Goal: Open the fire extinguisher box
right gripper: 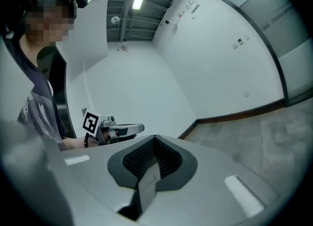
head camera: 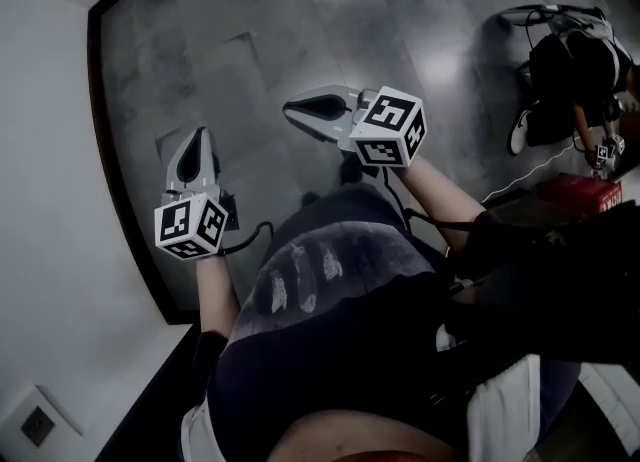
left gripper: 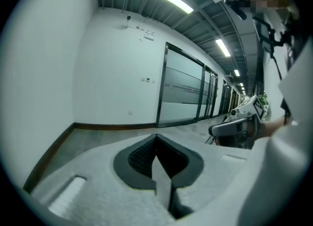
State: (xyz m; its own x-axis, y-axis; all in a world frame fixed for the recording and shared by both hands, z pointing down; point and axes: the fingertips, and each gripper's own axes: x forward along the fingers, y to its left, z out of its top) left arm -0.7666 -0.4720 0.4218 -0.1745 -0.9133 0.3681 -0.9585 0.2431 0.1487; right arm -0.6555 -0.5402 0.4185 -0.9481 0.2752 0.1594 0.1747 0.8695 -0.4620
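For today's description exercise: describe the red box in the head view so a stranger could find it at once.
Follow the grey tiled floor to the picture's right edge, where a person in dark clothes crouches. Just below that person lies the red box, its bright red unlike the greys and blacks around it.

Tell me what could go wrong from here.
1. The left gripper and right gripper are both shut and empty over the floor. The red box sits off to the right, in neither gripper view, so they must turn and open first.
2. Another person crouches beside that box and could be struck.
3. A white cable lies near it: a possible snag.
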